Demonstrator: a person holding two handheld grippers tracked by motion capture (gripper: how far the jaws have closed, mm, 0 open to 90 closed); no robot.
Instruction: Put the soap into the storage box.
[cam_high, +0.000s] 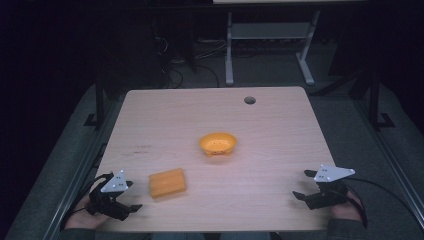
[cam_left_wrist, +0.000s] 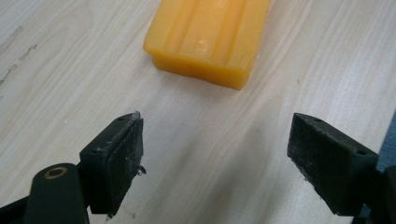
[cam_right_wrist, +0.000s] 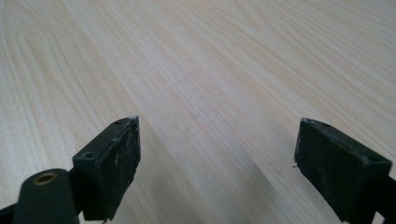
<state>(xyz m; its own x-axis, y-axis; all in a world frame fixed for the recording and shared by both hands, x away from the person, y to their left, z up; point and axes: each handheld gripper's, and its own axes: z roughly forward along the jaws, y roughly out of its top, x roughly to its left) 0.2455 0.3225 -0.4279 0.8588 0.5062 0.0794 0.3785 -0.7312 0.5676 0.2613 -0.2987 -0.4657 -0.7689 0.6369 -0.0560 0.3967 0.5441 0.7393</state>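
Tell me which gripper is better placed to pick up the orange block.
Left. The left gripper is open, beside the orange block, which lies just ahead of its jaws; the right gripper is far across the table.

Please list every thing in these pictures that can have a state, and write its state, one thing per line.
left gripper: open, holds nothing, low over the table near the block.
right gripper: open, holds nothing, bare wood ahead of it.
orange block: lying flat on the table, not touched by either gripper.
orange bowl: upright near the table's middle, looks empty.
table: bears only the block and the bowl.
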